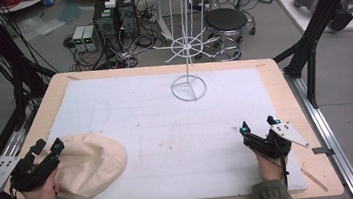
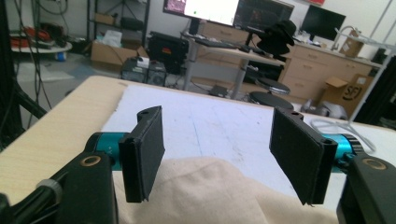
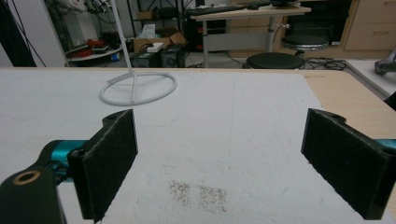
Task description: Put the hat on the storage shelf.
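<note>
At the near left corner of the table (image 1: 31, 127), the left gripper (image 1: 50, 147) was held in the person's left hand (image 1: 41, 190); its jaws stood wide apart, with nothing clamped between them; the left gripper view showed the cloth directly beneath the two black jaws, the left pad (image 2: 144, 151) hanging just above the fabric. The cream cloth hat (image 1: 88, 163) lay on the white mat (image 1: 167, 125) at the near left, its left edge against the left gripper and hand; whether a jaw actually touched the fabric could not be told. At centre, toward the far side of the mat, a white wire rack (image 1: 183, 38) stood upright on its ring base, well apart from the hat and both grippers. At the near right, the right gripper (image 1: 258, 126) was held in the person's right hand (image 1: 271, 165); its jaws were likewise spread apart and empty, above bare mat; in the right gripper view a small patch of dark specks (image 3: 200, 193) marked the mat between the jaws, with the rack's ring base beyond at upper left.
</note>
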Demonstrator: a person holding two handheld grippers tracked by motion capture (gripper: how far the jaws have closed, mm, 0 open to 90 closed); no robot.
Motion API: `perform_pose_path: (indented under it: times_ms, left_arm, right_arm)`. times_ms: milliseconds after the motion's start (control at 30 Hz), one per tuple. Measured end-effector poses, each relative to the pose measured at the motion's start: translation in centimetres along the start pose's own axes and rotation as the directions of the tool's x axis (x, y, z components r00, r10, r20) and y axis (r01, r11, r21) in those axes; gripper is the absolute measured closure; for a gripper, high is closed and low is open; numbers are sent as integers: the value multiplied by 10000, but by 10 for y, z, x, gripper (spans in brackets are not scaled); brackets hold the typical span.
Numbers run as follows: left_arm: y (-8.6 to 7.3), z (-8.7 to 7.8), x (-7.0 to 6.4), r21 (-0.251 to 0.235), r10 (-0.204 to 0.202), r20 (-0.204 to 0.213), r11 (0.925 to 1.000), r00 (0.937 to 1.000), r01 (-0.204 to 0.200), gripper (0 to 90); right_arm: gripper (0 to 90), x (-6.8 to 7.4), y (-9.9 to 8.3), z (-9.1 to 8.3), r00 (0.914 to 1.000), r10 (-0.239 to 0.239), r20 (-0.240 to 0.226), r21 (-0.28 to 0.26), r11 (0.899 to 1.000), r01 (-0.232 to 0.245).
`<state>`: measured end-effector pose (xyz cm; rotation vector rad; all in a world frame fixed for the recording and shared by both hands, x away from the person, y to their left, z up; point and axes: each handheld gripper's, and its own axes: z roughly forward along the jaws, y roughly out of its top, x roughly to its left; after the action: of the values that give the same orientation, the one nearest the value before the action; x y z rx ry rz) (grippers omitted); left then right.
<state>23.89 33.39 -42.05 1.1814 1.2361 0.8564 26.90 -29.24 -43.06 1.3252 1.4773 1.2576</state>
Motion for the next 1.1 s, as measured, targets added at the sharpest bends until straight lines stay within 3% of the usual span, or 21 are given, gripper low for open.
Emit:
perform_pose_path:
  times_ms: [267, 300, 333, 400, 433, 767, 833, 867, 900, 933, 1100]
  left_arm:
    - [1, 1, -5, 458, -57, 841, 9989, 9964, 19, 353]
    - [1, 2, -5, 521, -78, 1023, 9986, 9947, 25, 352]
    - [2, 3, -4, 823, -147, 1553, 9966, 9878, 19, 350]
    - [3, 4, -3, 1010, -147, 1756, 9949, 9844, -32, 348]
    - [3, 4, -4, 1192, 66, 1919, 9924, 9814, -300, 348]
    - [-1, 6, -6, 1697, -57, 2158, 9850, 9764, -318, 342]
    - [-1, 8, -7, 1962, -14, 2359, 9795, 9718, -462, 338]
    - [-2, 9, -9, 2225, 29, 2548, 9730, 9670, -616, 336]
    - [-2, 9, -9, 2225, 29, 2548, 9730, 9670, -616, 336]
    - [-1, 10, -11, 2454, 112, 2724, 9661, 9621, -807, 336]
    - [-1, 11, -13, 2770, 132, 2978, 9557, 9545, -997, 336]
  right_arm:
    - [97, 0, 0, 0, 10000, -50, -35, -5, 10000, 50]
    - [97, 0, 0, 0, 10000, -57, -51, -25, 10000, 57]
    - [97, 1, 0, 0, 10000, 20, -76, 45, 10000, -19]
    - [97, 1, 0, 0, 9999, 40, -93, 58, 10000, -39]
    - [97, 1, 0, 0, 9999, 32, -99, 63, 10000, -31]
    - [97, -1, -1, 1, 9999, 102, -109, 117, 9999, -101]
    - [97, 0, -1, 1, 9998, 133, -115, 104, 9999, -132]
    - [97, 0, -1, 1, 9998, 110, -141, 109, 9999, -108]
    - [97, 0, -1, 1, 9998, 110, -141, 109, 9999, -108]
    - [97, 0, 0, 1, 9999, 50, -153, 89, 9999, -48]
    - [97, 0, -1, 2, 9998, 168, -116, 164, 9997, -166]
